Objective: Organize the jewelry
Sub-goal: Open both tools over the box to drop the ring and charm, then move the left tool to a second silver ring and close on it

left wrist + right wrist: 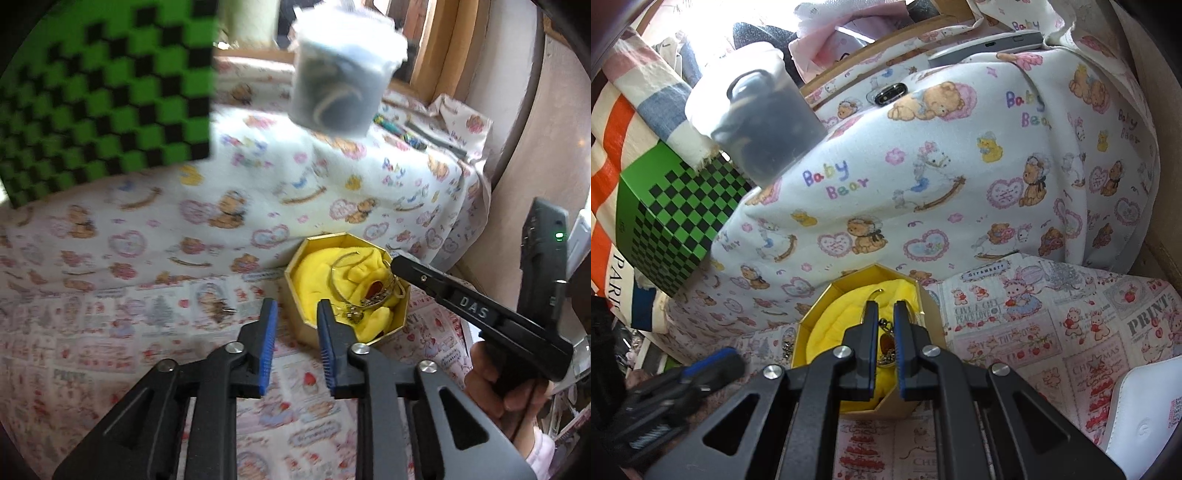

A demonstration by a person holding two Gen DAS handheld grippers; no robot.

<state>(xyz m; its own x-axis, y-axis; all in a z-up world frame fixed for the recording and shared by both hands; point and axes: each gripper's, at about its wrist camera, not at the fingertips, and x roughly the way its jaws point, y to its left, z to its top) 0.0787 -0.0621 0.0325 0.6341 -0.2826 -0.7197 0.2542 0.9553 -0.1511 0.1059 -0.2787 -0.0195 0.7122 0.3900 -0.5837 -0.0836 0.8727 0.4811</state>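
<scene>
An octagonal gold box (309,325) lined with yellow cloth (314,277) sits on the patterned table cover. Gold bangles and a chain piece with an amber stone (373,291) lie in it. My left gripper (295,314) is open and empty just in front of the box's near-left rim. A small loose jewelry piece (223,308) lies on the cover left of the box. My right gripper (885,314) hovers over the box (812,325) with its jaws slightly apart above the jewelry (886,343), nothing clearly held. It also shows in the left wrist view (397,264).
A green and black checkered box (99,96) stands at the left. A clear plastic tub (343,74) with dark contents sits on the raised Baby Bear blanket (960,166) behind. A phone (986,46) lies at the back. A white object (1145,406) is at the right.
</scene>
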